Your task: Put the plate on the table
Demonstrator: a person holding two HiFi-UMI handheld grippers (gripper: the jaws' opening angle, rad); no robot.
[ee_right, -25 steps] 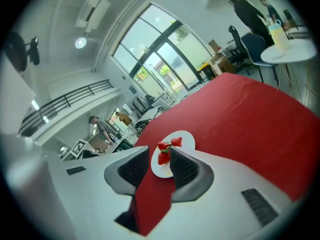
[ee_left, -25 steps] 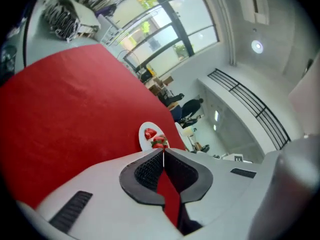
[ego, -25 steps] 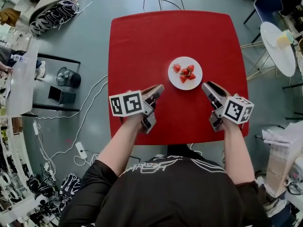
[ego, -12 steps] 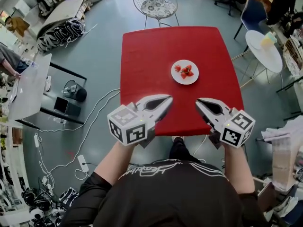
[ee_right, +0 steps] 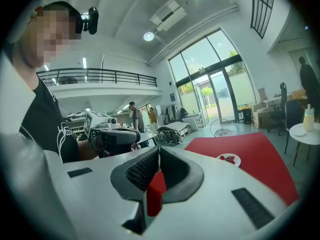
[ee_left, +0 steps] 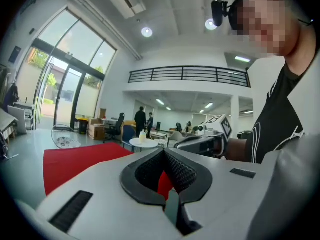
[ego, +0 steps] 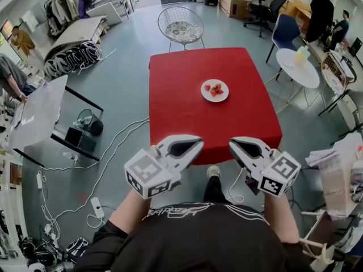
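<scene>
A white plate (ego: 215, 90) with several strawberries sits on the red table (ego: 187, 112), right of its middle. It also shows small and far off in the right gripper view, as the plate (ee_right: 229, 159) on the table (ee_right: 260, 156). Both grippers hover over the table's near edge, well short of the plate. My left gripper (ego: 198, 142) is shut with nothing between its jaws (ee_left: 164, 152). My right gripper (ego: 232, 145) is likewise shut and empty (ee_right: 159, 149). The two grippers point toward each other's side, a hand's width apart.
A wire chair (ego: 180, 24) stands beyond the table's far edge. At the right are a small round white table (ego: 299, 60) and a blue chair (ego: 283, 30). Cables (ego: 108, 146) trail over the floor at the left, beside a grey desk (ego: 34, 109). People stand at the back right (ego: 323, 7).
Both grippers have drawn back from beside the plate to the table's near edge. The camera has risen, so the table looks smaller. The plate stays where it was.
</scene>
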